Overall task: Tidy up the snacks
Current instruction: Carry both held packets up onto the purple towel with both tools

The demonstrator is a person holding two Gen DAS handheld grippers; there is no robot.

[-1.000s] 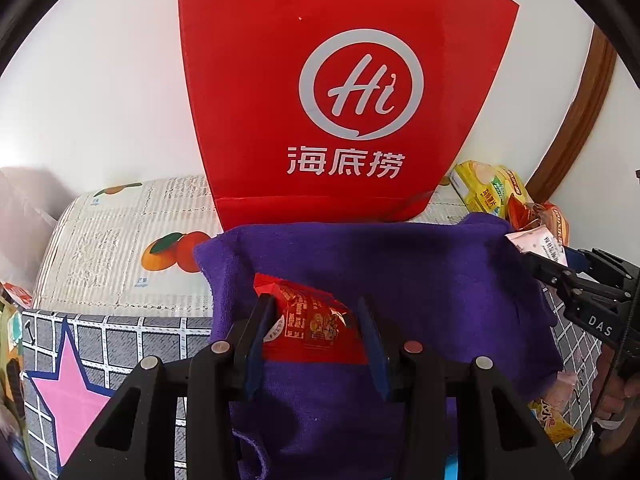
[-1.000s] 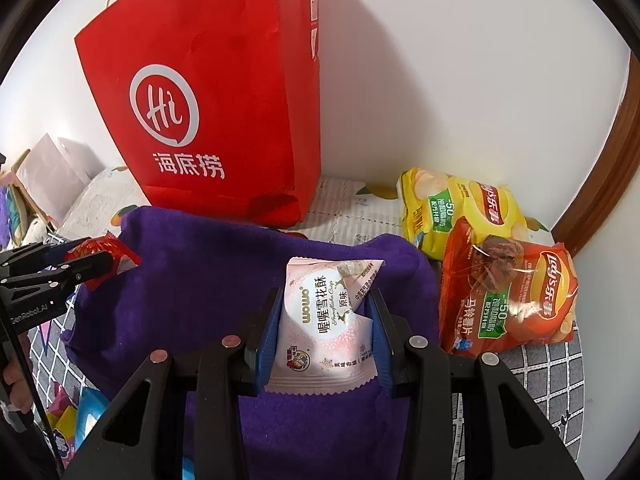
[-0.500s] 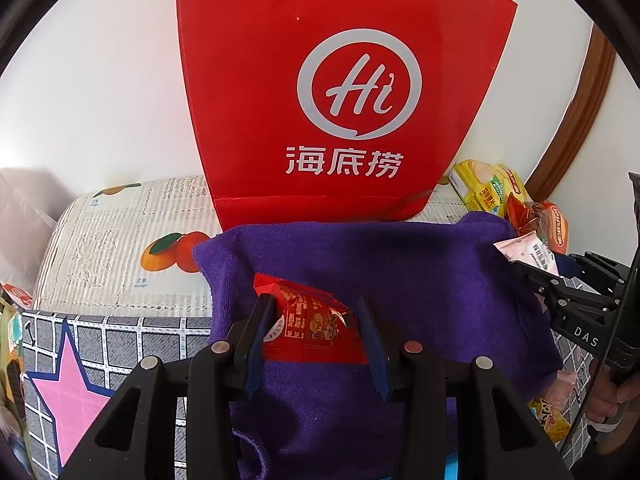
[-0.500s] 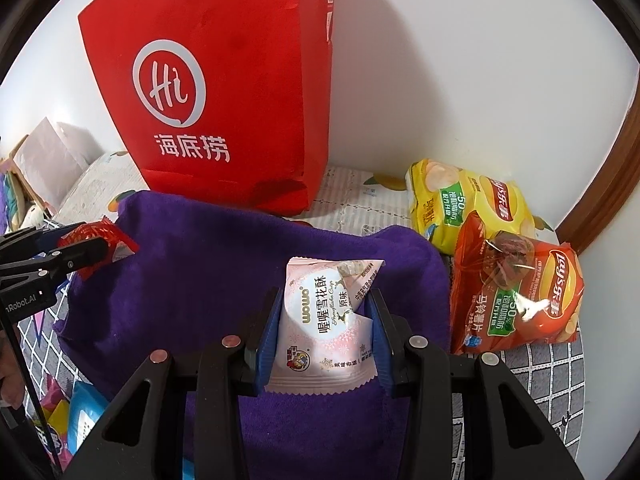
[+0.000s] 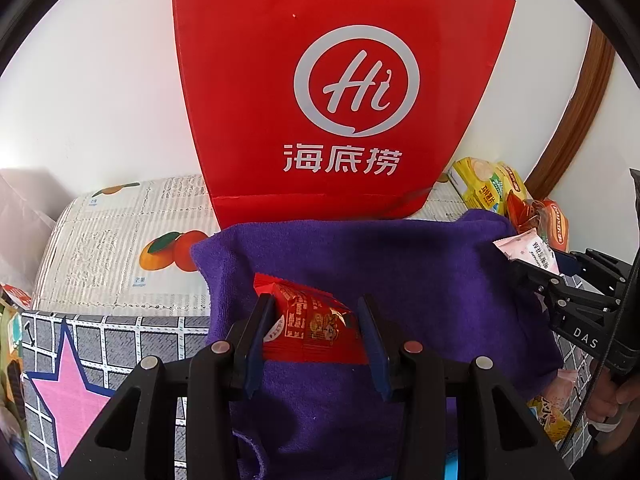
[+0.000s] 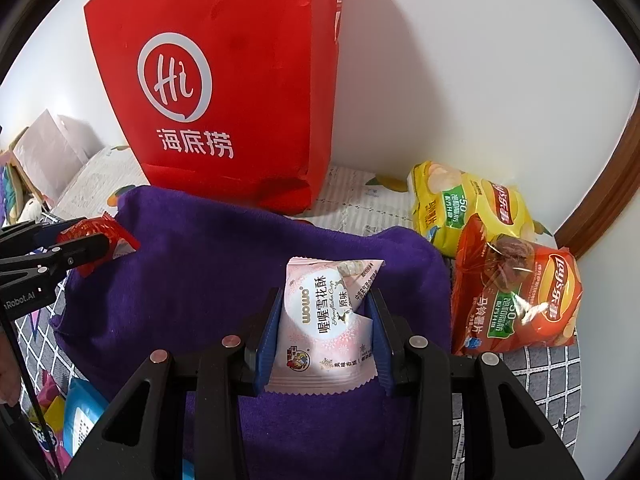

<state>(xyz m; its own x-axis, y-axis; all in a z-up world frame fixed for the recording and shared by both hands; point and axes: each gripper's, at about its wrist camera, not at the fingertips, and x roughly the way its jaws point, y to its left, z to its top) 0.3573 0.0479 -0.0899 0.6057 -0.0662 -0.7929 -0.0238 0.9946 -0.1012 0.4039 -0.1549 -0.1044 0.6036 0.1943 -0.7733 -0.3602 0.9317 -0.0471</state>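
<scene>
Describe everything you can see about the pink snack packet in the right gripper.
The pink snack packet is a small glossy plastic pouch, pale pink and white, printed with snowflakes, a deer, Chinese lettering and a serrated bottom seam. Its top corner is folded over. It stands roughly upright, pinched on both sides by the right gripper, held above the purple towel, touching nothing else visible.

Domestic room: fruit-printed white cloth [image 5: 120, 240] and red paper restaurant carrier bag [image 5: 320, 100] beyond the fingers, against white wall.
</scene>
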